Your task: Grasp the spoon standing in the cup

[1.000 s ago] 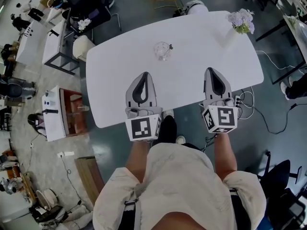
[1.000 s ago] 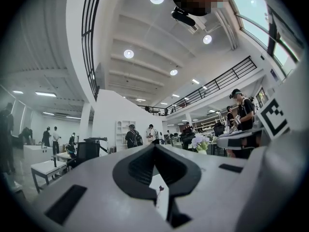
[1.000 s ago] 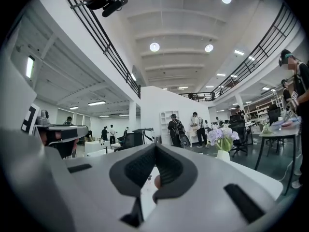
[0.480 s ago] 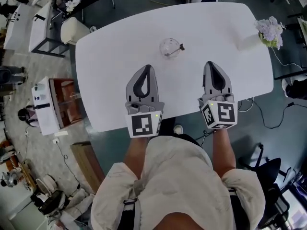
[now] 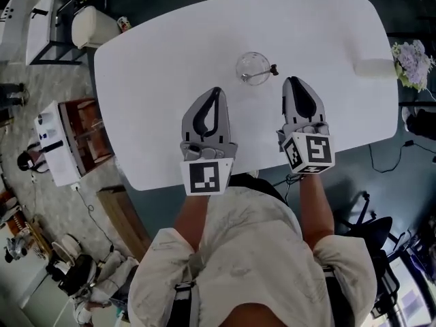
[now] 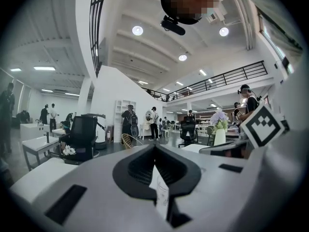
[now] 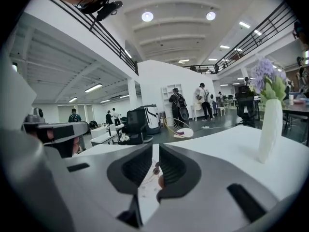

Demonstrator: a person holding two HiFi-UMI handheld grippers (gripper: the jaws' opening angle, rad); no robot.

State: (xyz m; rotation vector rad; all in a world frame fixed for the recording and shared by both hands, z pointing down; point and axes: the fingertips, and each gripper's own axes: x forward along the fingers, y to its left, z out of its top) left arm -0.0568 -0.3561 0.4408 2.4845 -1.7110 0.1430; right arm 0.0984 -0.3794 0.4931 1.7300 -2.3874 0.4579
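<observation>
Looking down, I see a big white counter [image 5: 170,53] in front of me. A clear glass cup [image 5: 252,65] stands on it, a bit past my two grippers and between them. The spoon [image 5: 261,74] sits in the cup and leans on the rim, with its handle end poking out toward my right side. My right gripper [image 5: 291,80] is over the counter, near the end of the spoon's handle but not touching it. Its jaws are opening right now. In the right gripper view there is a thin slit between the two tips, and through that slit I can see the spoon and the cup a little way ahead. Nothing is pinched in there. My left gripper [image 5: 216,90] is near the cup too, on the other side of it and a little farther back. In the left gripper view its two tips meet at the front, so it is clenched tight, and it holds nothing. A white vase [image 5: 373,67] with purple flowers [image 5: 413,58] stands at the right end of the counter, well apart from the cup. All around the counter is a dark floor [image 5: 204,203]. In both gripper views I can see people [image 6: 129,122] standing far off in a big bright hall.
</observation>
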